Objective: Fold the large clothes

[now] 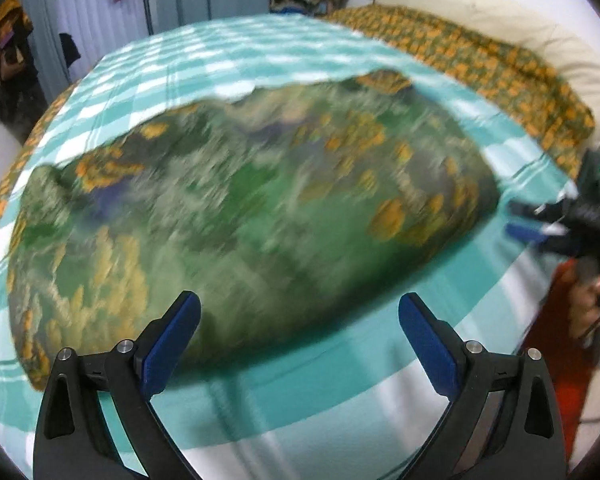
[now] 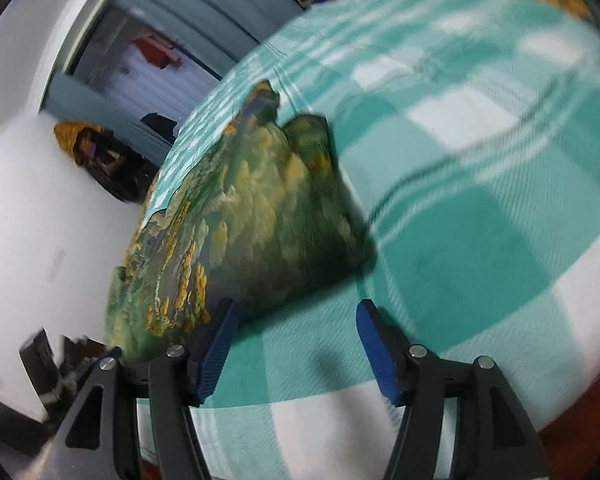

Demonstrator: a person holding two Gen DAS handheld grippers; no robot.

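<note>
Garment (image 1: 252,200) (green, orange-flowered) in blurred heap on checked bedsheet (image 1: 204,60)

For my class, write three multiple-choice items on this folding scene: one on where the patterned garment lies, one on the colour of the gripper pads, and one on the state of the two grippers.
1. Where does the green and orange patterned garment lie?
A. On the teal and white checked bedspread
B. On a hanger by the wall
C. On the floor

2. What colour are the pads on the gripper fingers?
A. Red
B. Blue
C. Yellow

3. What state are the left gripper and right gripper in?
A. Both shut on the garment
B. Only the left one grips the garment
C. Both open, holding nothing

Key: 1 A, the garment rests on the checked cover in both views. 2 B, blue pads line the black fingers. 3 C, each view shows fingers spread wide with only bedspread between them.
</note>
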